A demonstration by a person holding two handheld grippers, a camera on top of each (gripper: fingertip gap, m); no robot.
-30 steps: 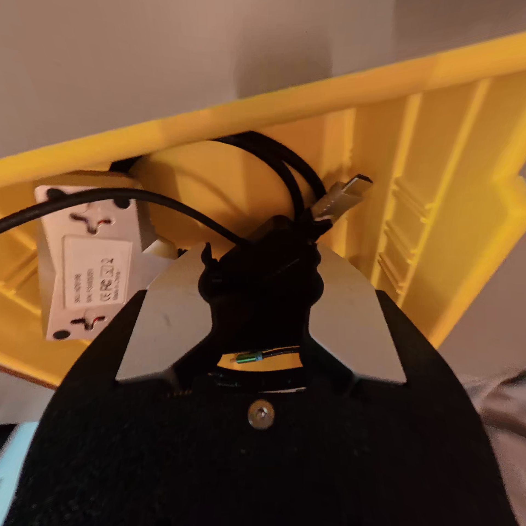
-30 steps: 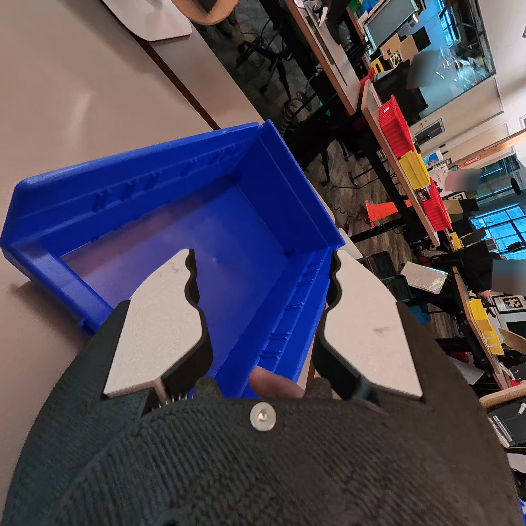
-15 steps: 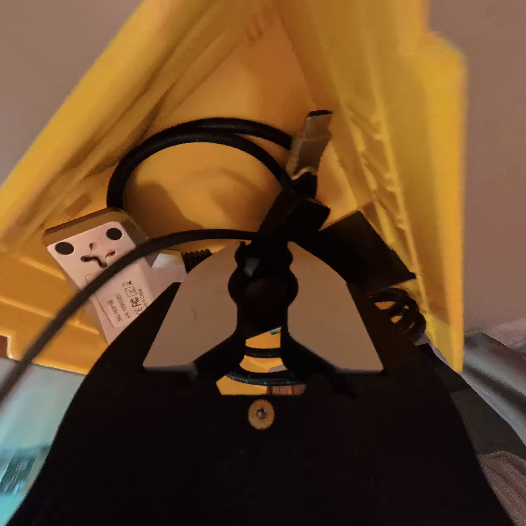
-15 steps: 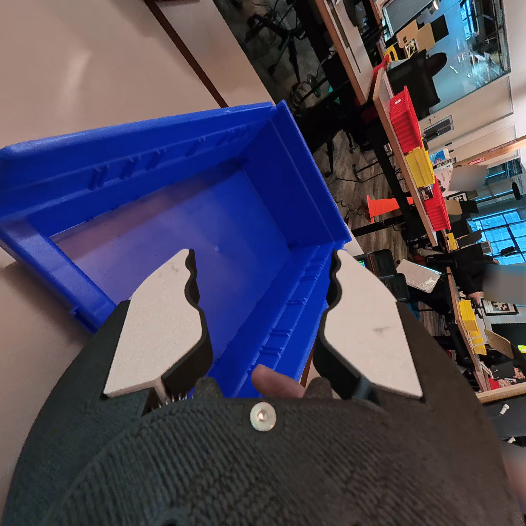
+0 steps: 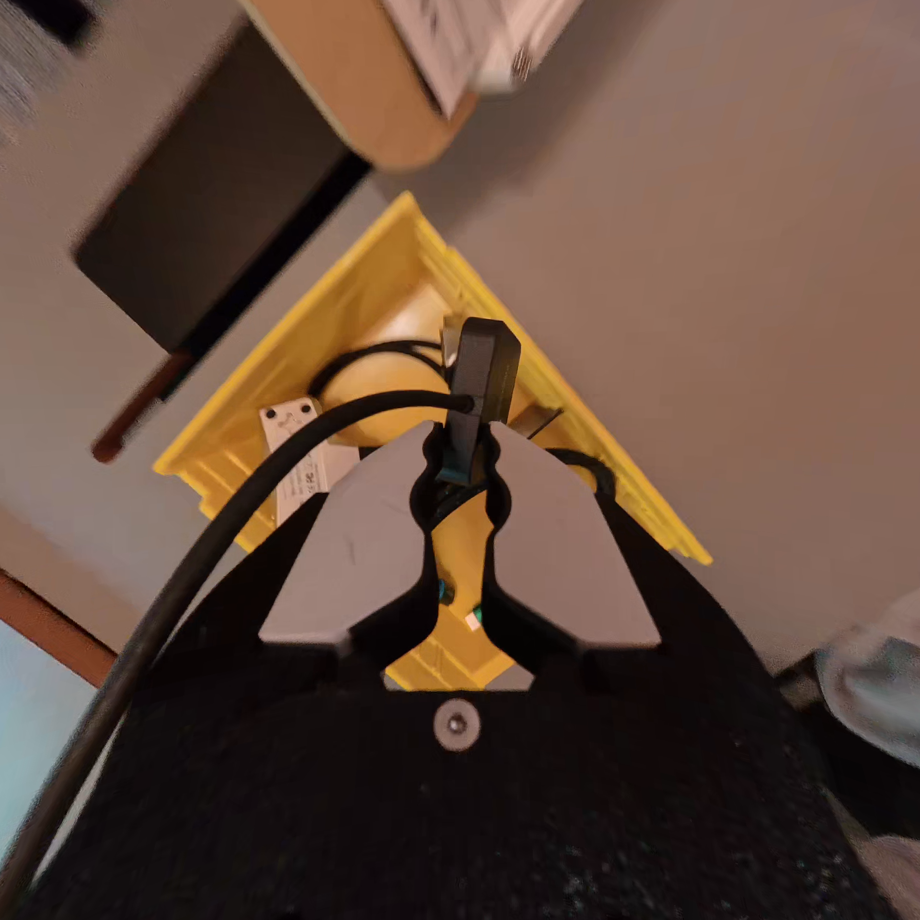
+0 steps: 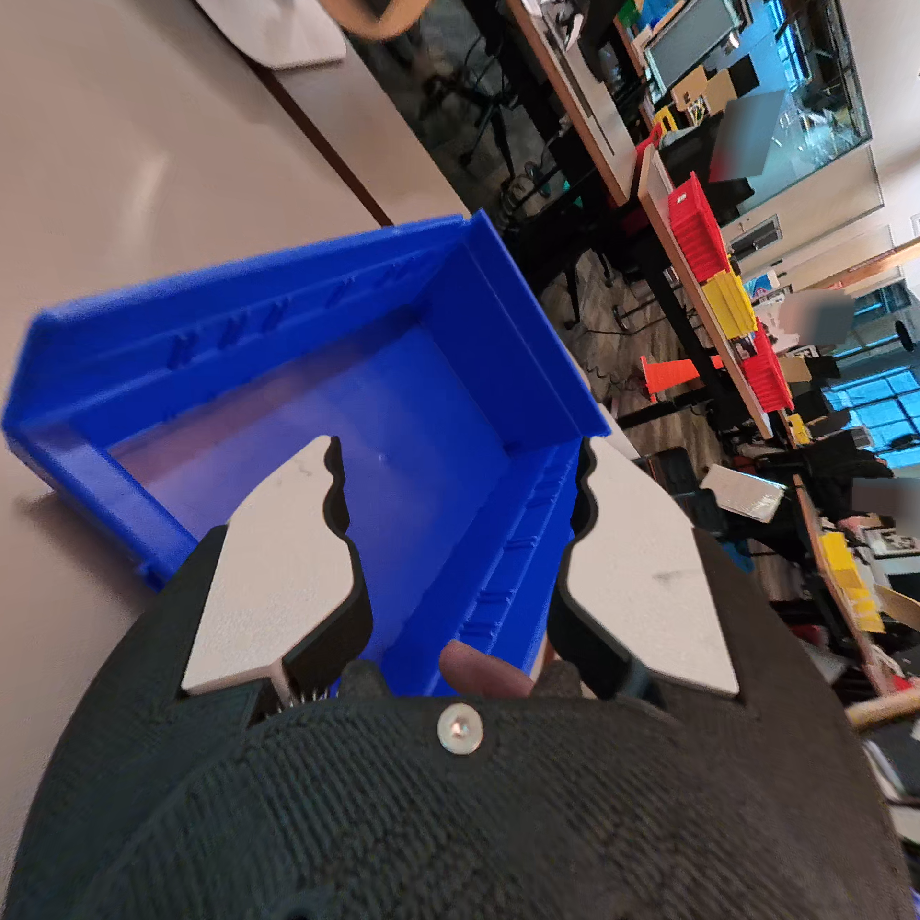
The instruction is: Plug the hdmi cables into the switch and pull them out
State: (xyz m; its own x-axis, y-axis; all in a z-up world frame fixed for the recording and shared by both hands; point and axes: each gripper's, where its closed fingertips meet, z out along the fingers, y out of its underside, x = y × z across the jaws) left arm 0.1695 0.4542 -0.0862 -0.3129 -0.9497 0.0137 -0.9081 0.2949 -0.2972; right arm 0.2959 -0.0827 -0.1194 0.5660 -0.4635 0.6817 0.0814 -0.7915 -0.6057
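Note:
My left gripper (image 5: 463,433) is shut on a black box-shaped switch (image 5: 483,373) and holds it above a yellow bin (image 5: 298,338). A thick black cable (image 5: 239,498) leaves the switch's side and sweeps down to the left past the gripper. In the bin lie a white adapter block (image 5: 298,448), a coiled black cable (image 5: 368,353) and a silver plug tip (image 5: 449,333) that is partly hidden behind the switch. My right gripper (image 6: 458,448) is open and empty, over an empty blue bin (image 6: 249,318).
Both bins sit on a beige table (image 6: 124,164). A dark flat slab (image 5: 199,239) and a tan rounded object (image 5: 368,89) lie beyond the yellow bin. Past the table edge is a workshop with benches and red and yellow bins (image 6: 697,234). A person's fingertip (image 6: 478,672) shows under the right gripper.
My left gripper has risen from the yellow bin with the black switch; the bin now looks smaller and farther below, and the cable trails after it. The right gripper stays open and has shifted slightly.

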